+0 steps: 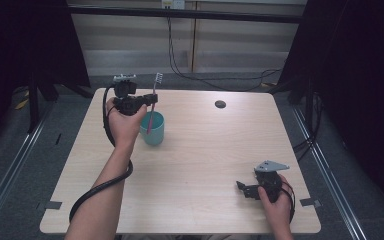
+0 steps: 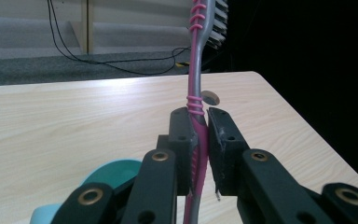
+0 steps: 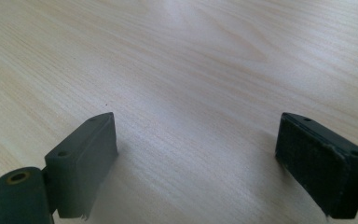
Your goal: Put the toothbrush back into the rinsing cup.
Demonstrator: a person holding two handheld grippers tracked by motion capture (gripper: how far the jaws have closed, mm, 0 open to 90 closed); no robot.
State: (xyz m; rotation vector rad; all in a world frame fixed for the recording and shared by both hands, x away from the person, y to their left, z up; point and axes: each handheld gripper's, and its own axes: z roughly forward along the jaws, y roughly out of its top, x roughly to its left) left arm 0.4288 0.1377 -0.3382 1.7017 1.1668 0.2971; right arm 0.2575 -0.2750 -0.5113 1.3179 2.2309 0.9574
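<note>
Most of the table (image 1: 200,165) lies bare, so a hand passes freely across its middle and near-left. At far left the teal cup (image 1: 152,131) stands in the way, with the toothbrush (image 1: 153,102) rising above it. A small dark disc (image 1: 220,104) sits flat at the far side.

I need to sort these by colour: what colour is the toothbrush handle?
The toothbrush handle is pink and grey, seen best in the left gripper view.
</note>
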